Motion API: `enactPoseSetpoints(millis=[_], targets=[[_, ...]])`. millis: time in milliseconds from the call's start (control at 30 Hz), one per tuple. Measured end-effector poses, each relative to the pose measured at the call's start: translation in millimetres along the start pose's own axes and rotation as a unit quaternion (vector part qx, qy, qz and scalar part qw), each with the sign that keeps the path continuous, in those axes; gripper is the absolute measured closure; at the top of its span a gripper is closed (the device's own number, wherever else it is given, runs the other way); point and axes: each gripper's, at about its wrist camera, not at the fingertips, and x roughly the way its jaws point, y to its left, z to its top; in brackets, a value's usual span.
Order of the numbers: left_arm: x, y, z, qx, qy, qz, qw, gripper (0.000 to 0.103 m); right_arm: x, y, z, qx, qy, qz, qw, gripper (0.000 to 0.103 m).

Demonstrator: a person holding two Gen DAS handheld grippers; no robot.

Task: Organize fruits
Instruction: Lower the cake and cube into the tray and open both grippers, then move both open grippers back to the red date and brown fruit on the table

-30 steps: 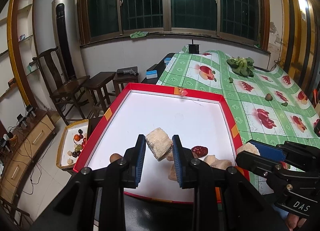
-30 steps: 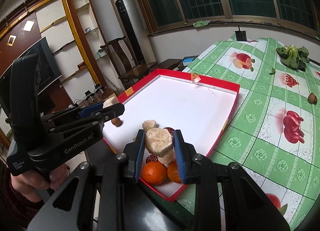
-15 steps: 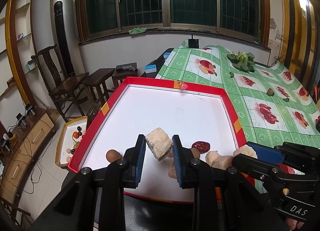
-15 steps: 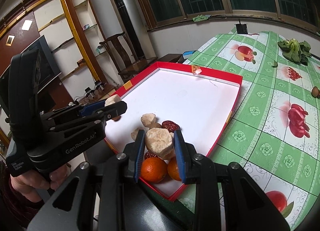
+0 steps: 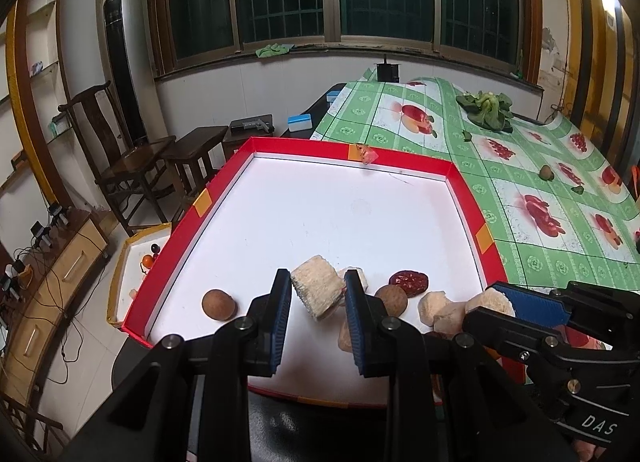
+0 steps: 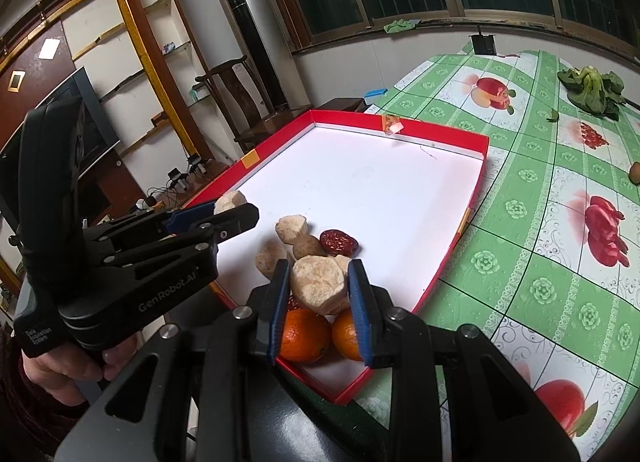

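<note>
A red-rimmed white tray (image 5: 460, 178) (image 6: 478, 142) lies at the near corner of the table. My left gripper (image 5: 318, 294) is shut on a pale fibrous chunk (image 5: 318, 292) above the tray's near edge. My right gripper (image 6: 318, 284) is shut on a similar pale chunk (image 6: 318, 284) above the tray's near corner. In the tray lie a brown round fruit (image 5: 219, 304), a red date (image 5: 409, 282) (image 6: 339, 242), more pale chunks (image 6: 291, 229) and two oranges (image 6: 304, 336). Each gripper shows in the other's view, left (image 6: 230, 206), right (image 5: 490, 304).
The green fruit-print tablecloth (image 5: 520, 190) carries a leafy vegetable (image 5: 486, 108) (image 6: 592, 88) and a small brown fruit (image 5: 545, 173) at the far right. A yellow-rimmed tray of small fruits (image 5: 138, 258) lies on the floor left. Chairs and stools (image 5: 160, 158) stand beyond the tray.
Both grippers have drawn back and up a little with their chunks still held; the tray and the fruits in it appear farther ahead. The brown round fruit has come fully into view.
</note>
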Motion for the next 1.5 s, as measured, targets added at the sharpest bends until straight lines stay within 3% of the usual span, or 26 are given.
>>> enactPoseSetpoints(millis=[533, 600, 667, 700, 867, 1367, 1500], targets=[[19, 1, -2, -0.003, 0.020, 0.005, 0.9998, 0.077, 8, -9, 2, 0.013, 0.003, -0.003, 1.000, 0.068], [21, 2, -3, -0.007, 0.025, 0.005, 0.9996, 0.076, 8, -12, 3, 0.023, 0.002, -0.001, 1.000, 0.053], [23, 2, -3, -0.008, 0.028, 0.005, 0.9996, 0.072, 5, -17, 3, 0.035, -0.006, 0.002, 0.999, 0.045], [23, 2, -2, -0.009, 0.028, 0.007, 0.9996, 0.065, 3, -19, 4, 0.041, -0.013, 0.007, 0.999, 0.045], [20, 4, -1, -0.017, 0.022, 0.009, 0.9996, 0.054, -2, -32, 5, 0.076, -0.026, 0.019, 0.997, 0.044], [7, -5, 5, -0.004, 0.007, 0.002, 1.0000, 0.052, -9, -42, 4, 0.096, -0.031, 0.024, 0.995, 0.042], [1, -10, 10, 0.007, -0.004, 0.005, 1.0000, 0.052, -37, -71, 14, 0.081, -0.054, -0.039, 0.994, 0.042]])
